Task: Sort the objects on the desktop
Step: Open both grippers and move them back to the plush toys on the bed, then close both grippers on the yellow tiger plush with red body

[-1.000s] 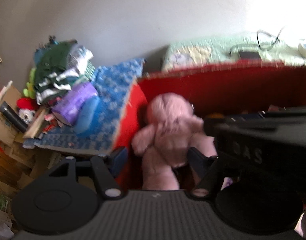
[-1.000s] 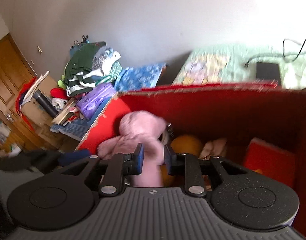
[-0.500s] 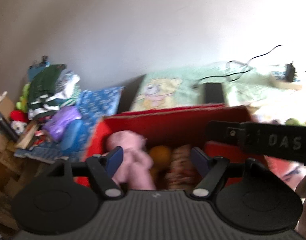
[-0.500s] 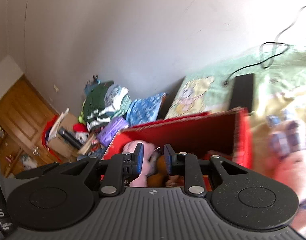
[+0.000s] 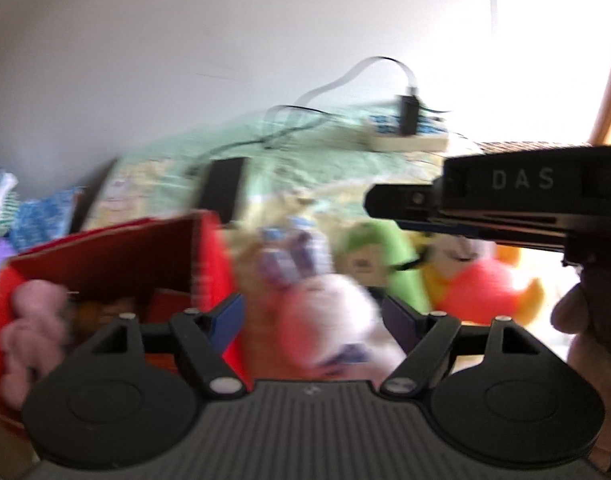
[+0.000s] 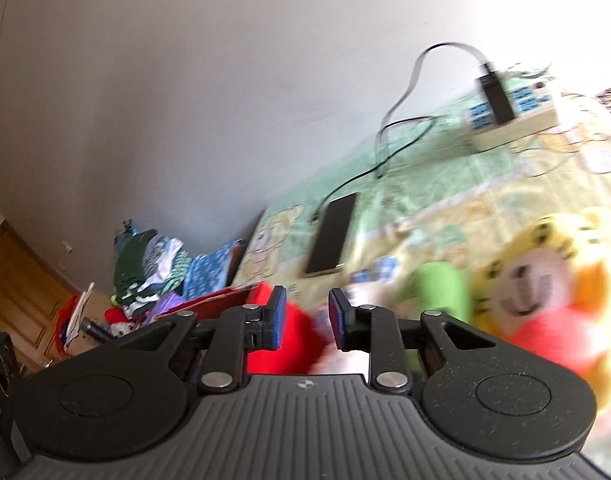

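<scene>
Plush toys [image 5: 325,320] beyond wide-spread, empty left hand-held gripper [image 5: 315,316]; right hand-held gripper [image 6: 305,322] narrowly parted, empty.

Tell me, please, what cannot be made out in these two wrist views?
- Left wrist view: motion blur smears the pale plush toy between the left hand-held gripper fingers; its face is unreadable.
- Left wrist view: the red box contents are blurred and partly hidden by the gripper body.
- Right wrist view: the right hand-held gripper covers the box and toys behind it.
- Right wrist view: the tiger plush is blurred.
</scene>
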The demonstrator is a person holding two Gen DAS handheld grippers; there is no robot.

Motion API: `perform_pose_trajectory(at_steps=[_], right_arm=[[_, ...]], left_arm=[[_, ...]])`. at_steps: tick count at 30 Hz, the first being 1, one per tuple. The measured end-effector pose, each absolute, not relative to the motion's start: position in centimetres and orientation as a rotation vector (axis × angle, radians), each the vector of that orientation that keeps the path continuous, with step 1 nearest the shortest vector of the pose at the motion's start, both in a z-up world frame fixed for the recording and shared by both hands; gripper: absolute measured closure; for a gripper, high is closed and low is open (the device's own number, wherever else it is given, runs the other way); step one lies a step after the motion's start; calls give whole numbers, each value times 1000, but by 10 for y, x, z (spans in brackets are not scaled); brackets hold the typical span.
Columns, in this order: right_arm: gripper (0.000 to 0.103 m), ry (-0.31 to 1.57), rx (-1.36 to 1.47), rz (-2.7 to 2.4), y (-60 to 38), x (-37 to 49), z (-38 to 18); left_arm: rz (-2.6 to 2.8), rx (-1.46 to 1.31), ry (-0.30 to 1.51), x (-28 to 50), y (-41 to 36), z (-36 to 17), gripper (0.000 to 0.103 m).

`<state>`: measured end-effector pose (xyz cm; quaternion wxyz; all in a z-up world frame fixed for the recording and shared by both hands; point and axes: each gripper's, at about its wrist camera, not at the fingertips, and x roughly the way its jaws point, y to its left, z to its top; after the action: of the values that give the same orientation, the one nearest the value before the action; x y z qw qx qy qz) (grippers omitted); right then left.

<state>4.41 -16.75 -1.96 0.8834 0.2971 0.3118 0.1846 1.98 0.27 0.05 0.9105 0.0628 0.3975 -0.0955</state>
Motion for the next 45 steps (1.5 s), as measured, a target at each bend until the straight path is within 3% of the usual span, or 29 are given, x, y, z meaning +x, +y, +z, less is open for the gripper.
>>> perform_pose_trajectory(at_steps=[16,20,25,27,39,45], right_arm=[[71,670,682,128,-288,25,-52],[59,725,707,107,-300,30,-71],[57,793,774,112,-307,41,-96],[51,809,812,124,-309,46,-102],[52,915,970,203,-308,72,-138],[63,917,1066,224,-316,69,-145]], left_arm=[[-431,-15,1019,71,-99,-47,24],[-438,-13,1053,79,-109,-58,24],[-452,-24,1094,99,-116,-67,31],[-455,-32,1110,107,-117,-71,31],[-494,-80,1158,125,-123,-89,28],[-511,-67,1147,124,-125,-89,28]])
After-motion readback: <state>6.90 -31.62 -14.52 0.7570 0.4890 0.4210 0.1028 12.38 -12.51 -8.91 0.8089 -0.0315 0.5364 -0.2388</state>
